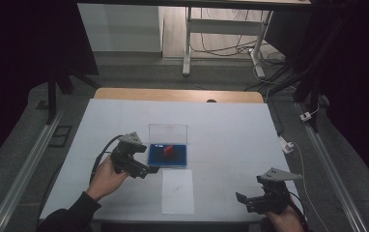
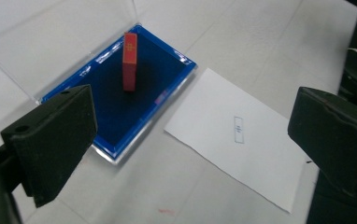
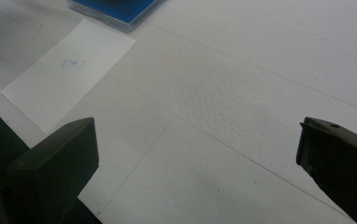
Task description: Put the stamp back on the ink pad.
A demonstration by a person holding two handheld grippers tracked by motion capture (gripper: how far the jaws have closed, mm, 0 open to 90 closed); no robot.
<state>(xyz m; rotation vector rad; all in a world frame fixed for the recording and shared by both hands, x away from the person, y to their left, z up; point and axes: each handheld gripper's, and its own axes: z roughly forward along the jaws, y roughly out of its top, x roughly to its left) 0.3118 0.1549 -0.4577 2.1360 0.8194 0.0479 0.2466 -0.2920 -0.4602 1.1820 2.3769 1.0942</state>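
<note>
One red block (image 2: pixel 130 60), one blue case (image 2: pixel 116 135), one paper sheet (image 2: pixel 242 140)

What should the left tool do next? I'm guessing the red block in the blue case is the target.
Probably ease the left tool forward over the blue case, centring its open jaws on the red block. The block stands upright in the opened case, ahead of and left of the jaw gap, ungripped.

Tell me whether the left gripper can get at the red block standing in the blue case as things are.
Probably yes. The left gripper hovers at the blue case's near edge, jaws wide open, lid swung back, and nothing stands between it and the upright red block.
</note>
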